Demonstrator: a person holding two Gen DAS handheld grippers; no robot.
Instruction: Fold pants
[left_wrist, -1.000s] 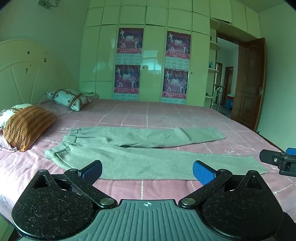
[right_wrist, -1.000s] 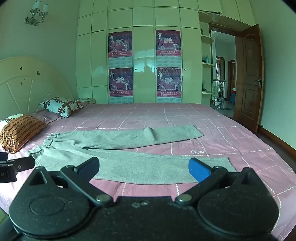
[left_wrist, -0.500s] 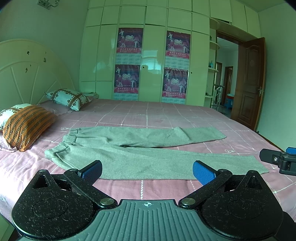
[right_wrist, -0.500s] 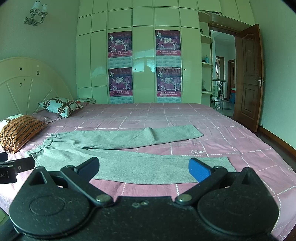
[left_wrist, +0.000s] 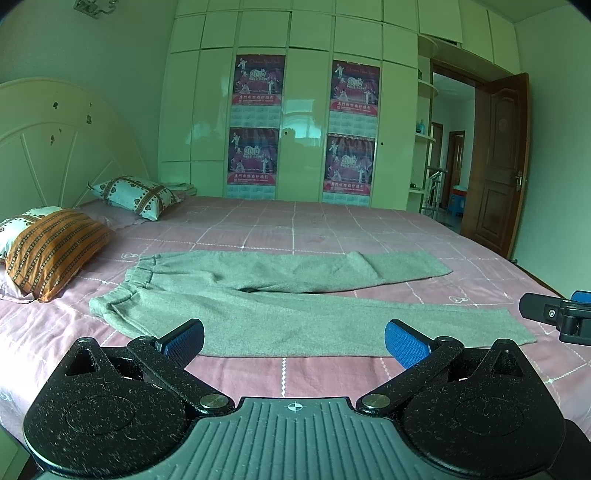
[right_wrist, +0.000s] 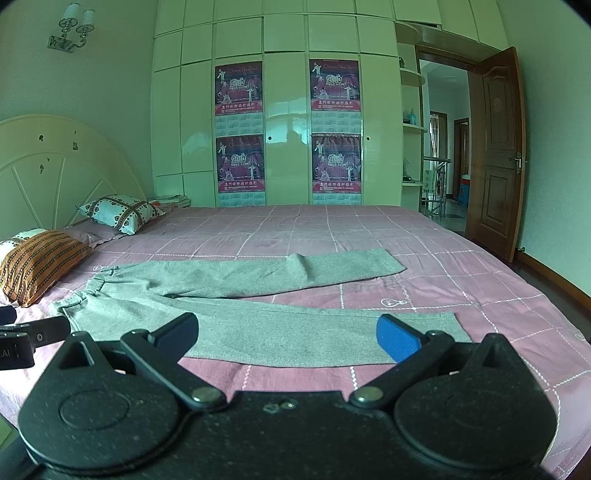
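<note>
On the pink checked bed (left_wrist: 295, 229) lie the grey pants (left_wrist: 280, 295), spread flat, waistband toward the orange pillow (left_wrist: 51, 251), legs apart. Short of the pants' near edge, the left hand-held gripper (left_wrist: 293, 338) and right hand-held gripper (right_wrist: 286, 334) hover, each spread wide and holding nothing.
</note>
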